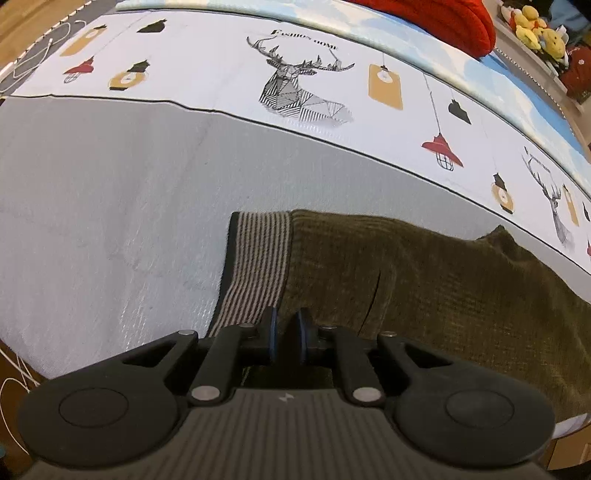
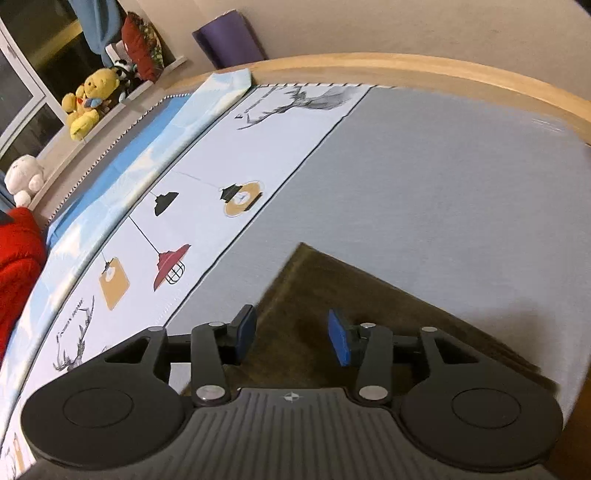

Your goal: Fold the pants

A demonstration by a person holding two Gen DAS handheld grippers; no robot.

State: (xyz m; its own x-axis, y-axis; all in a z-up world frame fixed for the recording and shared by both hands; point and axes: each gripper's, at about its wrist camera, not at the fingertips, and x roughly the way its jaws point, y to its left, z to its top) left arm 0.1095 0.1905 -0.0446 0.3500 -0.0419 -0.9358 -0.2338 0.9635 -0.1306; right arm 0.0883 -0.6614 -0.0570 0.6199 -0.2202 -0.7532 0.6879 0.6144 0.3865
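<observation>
Olive-brown corduroy pants [image 1: 424, 280] lie flat on the grey surface, with a striped waistband [image 1: 258, 258] at their left end. My left gripper [image 1: 287, 325] is shut on the pants fabric just beside the waistband, at the near edge. In the right wrist view a leg end of the pants [image 2: 332, 291] lies as a dark corner on the grey surface. My right gripper [image 2: 291, 336] is open, its blue pads apart above the fabric, holding nothing.
A white mat printed with deer and lamps [image 1: 295, 85] lies beyond the grey sheet [image 1: 110, 221]. A red cushion [image 1: 443, 22] and plush toys [image 2: 88, 99] sit at the far side. A wooden rim [image 2: 406, 66] borders the surface. White cables [image 1: 33, 62] lie at the left.
</observation>
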